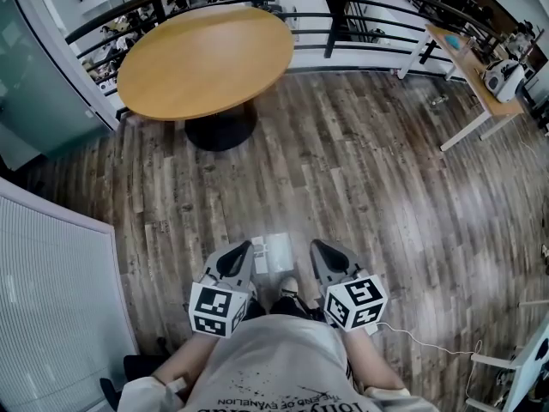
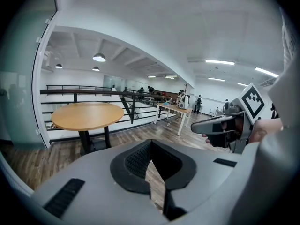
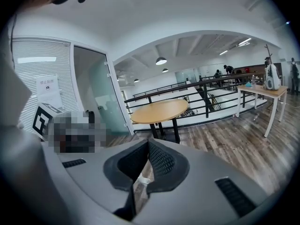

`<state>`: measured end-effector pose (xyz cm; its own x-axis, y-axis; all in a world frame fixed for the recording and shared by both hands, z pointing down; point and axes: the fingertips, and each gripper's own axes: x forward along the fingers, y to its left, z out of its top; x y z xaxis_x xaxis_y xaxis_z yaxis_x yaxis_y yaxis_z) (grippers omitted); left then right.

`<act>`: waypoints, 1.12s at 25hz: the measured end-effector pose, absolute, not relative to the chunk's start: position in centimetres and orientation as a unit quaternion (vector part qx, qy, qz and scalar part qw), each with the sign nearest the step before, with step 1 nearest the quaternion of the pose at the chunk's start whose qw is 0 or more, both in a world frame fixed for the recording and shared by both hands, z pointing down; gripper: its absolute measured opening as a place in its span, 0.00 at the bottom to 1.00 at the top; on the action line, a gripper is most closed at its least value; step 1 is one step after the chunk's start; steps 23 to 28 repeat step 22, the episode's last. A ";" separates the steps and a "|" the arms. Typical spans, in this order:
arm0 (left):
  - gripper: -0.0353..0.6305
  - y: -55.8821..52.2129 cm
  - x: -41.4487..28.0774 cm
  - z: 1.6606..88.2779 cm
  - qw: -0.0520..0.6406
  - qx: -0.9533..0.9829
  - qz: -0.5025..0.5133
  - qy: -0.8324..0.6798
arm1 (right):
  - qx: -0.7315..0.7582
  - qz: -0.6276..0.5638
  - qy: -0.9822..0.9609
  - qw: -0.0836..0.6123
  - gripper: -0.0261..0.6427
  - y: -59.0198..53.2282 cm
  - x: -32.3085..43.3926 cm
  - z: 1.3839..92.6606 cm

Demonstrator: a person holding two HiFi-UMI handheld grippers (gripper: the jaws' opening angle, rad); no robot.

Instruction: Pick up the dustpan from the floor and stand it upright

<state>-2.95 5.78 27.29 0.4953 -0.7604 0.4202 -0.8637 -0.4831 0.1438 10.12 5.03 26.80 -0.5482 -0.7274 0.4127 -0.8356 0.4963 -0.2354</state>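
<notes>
Left gripper (image 1: 246,249) and right gripper (image 1: 316,247) are held closed, empty; no dustpan is recognised, so it is best located before reaching.

Dustpan (image 1: 273,254): pale grey to white and roughly rectangular from above, with a narrower strip along its left side. It rests on the dark wood-plank floor (image 1: 360,170), apparently lying flat rather than upright, just ahead of the person's shoe (image 1: 289,287). Its near edge is hidden. The right gripper view shows only a white sliver. The handle cannot be made out.
</notes>
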 end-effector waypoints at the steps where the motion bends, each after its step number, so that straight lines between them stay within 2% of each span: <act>1: 0.09 5.9 -3.0 27.4 0.171 0.848 0.152 -0.479 | 0.457 0.208 -0.855 0.130 0.08 5.1 10.1 26.9; 28: 0.09 7.2 -4.0 27.4 0.175 0.848 0.163 -0.472 | 0.446 0.193 -0.863 0.142 0.08 6.2 8.5 26.5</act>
